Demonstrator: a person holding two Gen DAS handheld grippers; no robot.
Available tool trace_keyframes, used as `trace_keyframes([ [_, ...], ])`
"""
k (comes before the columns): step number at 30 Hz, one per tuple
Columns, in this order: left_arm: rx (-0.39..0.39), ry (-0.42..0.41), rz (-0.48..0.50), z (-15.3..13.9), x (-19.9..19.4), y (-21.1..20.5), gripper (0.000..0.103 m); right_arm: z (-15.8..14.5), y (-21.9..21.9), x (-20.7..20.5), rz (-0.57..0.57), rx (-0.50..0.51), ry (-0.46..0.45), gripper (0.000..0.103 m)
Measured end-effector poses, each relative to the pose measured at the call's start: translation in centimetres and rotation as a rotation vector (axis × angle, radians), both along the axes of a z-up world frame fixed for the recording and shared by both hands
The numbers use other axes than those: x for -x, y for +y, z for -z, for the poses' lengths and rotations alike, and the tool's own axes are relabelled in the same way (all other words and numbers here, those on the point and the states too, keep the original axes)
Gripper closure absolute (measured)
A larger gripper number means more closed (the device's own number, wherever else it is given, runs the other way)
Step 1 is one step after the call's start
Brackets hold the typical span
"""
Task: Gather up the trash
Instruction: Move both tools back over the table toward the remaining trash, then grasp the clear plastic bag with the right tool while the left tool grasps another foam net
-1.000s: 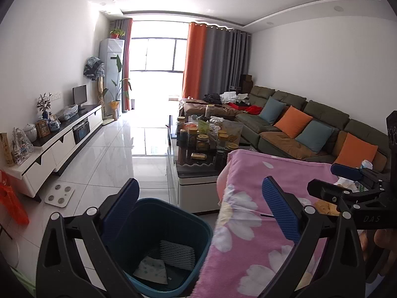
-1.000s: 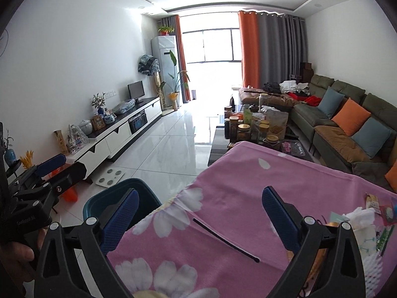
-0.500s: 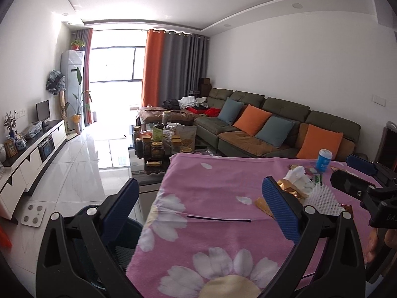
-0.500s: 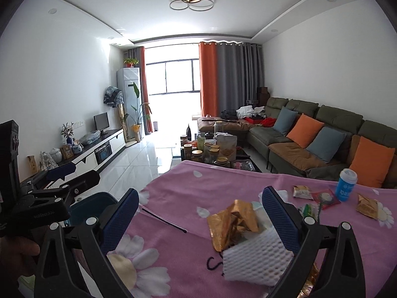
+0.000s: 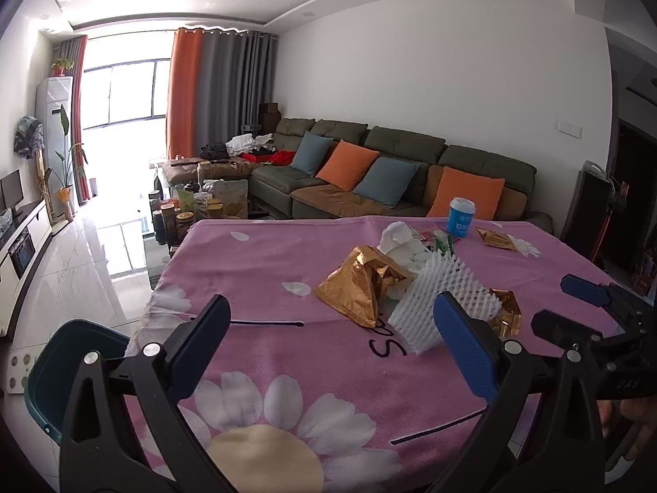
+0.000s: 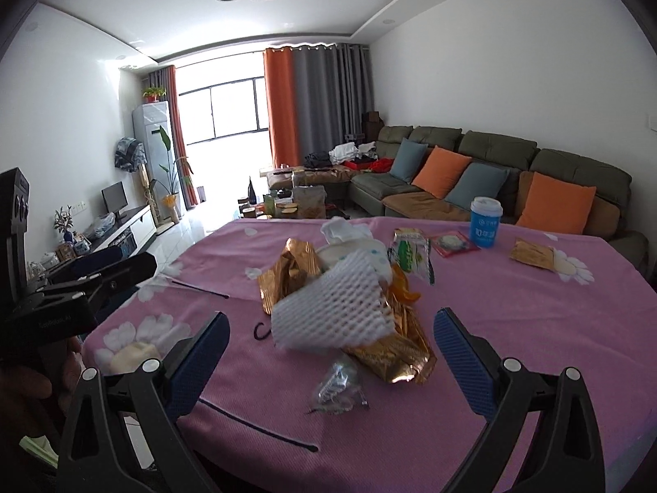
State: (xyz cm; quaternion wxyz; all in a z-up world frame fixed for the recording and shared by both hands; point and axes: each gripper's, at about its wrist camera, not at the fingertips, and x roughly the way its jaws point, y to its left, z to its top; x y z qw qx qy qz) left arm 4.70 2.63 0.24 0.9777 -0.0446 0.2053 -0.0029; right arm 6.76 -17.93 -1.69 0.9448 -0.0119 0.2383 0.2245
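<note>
Trash sits heaped at the centre of both frames on the pink flowered tablecloth: a white foam fruit net leaning on a crumpled gold foil wrapper, with a white tissue behind them. Only the right wrist view shows a small clear plastic wrapper low in the frame, just in front of the pile, and a green-and-white snack packet beyond it. Only the left wrist view shows the teal trash bin at the lower left, beside the table edge (its inside is hidden from this angle). A blue paper cup stands upright toward the upper right, well apart from the heap, with a flat gold packet near it.

A second ago the left camera looked down into the bin, where a few scraps lay at the bottom; now it has swung over the table and the pile fills its centre. The right view has likewise closed in on the heap.

The left gripper has its blue pads spread wide with nothing between them. The right gripper is equally wide apart and empty, its pads flanking the near side of the pile without touching it.
</note>
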Motion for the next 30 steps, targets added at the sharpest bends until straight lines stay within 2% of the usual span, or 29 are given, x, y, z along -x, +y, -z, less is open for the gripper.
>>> trace_keyframes([
  [9, 0.004, 0.054, 0.047, 1.3, -1.6, -0.6, 0.006, 3.8, 1.8, -0.1, -0.007, 0.059, 0.103, 0.009],
  [17, 0.032, 0.089, 0.051, 2.0, -2.9, 0.1, 0.006, 5.4, 1.4, -2.1, 0.023, 0.053, 0.198, 0.035],
  [20, 0.029, 0.093, 0.059, 2.2, -3.2, -0.1, 0.006, 5.9, 1.5, -2.6, 0.018, 0.061, 0.224, 0.047],
  [21, 0.03, 0.095, 0.064, 2.3, -3.3, -0.1, 0.006, 6.1, 1.5, -2.8, 0.013, 0.059, 0.238, 0.054],
  [27, 0.018, 0.105, 0.1, 2.7, -4.2, -1.1, 0.006, 6.3, 1.5, -3.2, 0.0, 0.046, 0.266, 0.066],
  [30, 0.014, 0.112, 0.121, 2.9, -4.8, -1.7, 0.006, 6.3, 1.2, -3.2, -0.001, 0.04, 0.272, 0.075],
])
